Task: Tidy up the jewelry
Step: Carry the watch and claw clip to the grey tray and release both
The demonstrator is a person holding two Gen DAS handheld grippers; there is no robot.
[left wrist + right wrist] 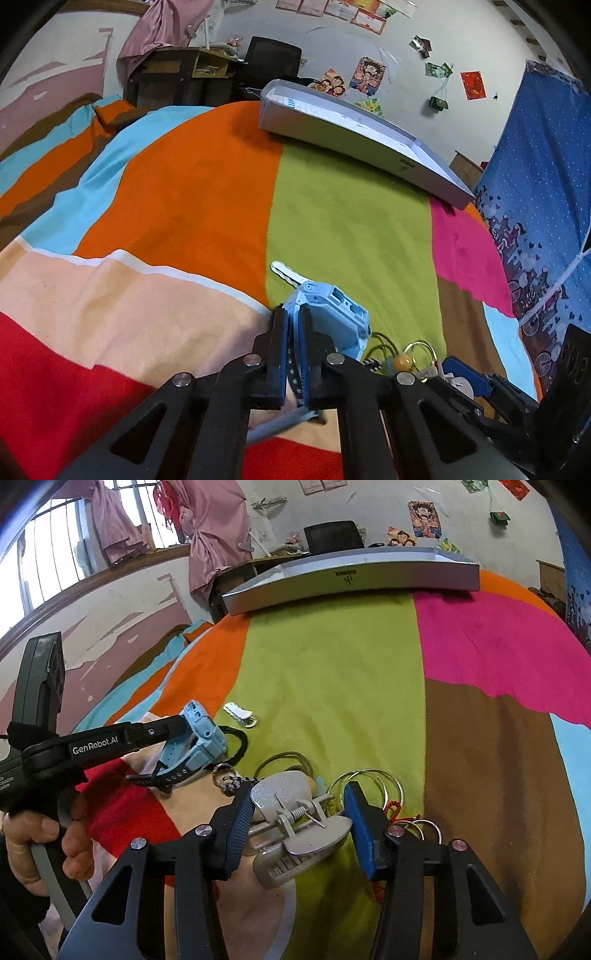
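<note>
Watch (334,314) — pinched in left tongs (294,332)

A light-blue watch (201,744) hangs by its strap, centre-left. A silver glitter hair claw (295,823) lies lower centre, beside thin bangles (373,781). A small white clip (241,713) lies above.

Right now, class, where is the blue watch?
The blue watch is clamped by its strap in the left gripper, above the striped blanket. In the right wrist view it is at left, near the white clip.
</note>
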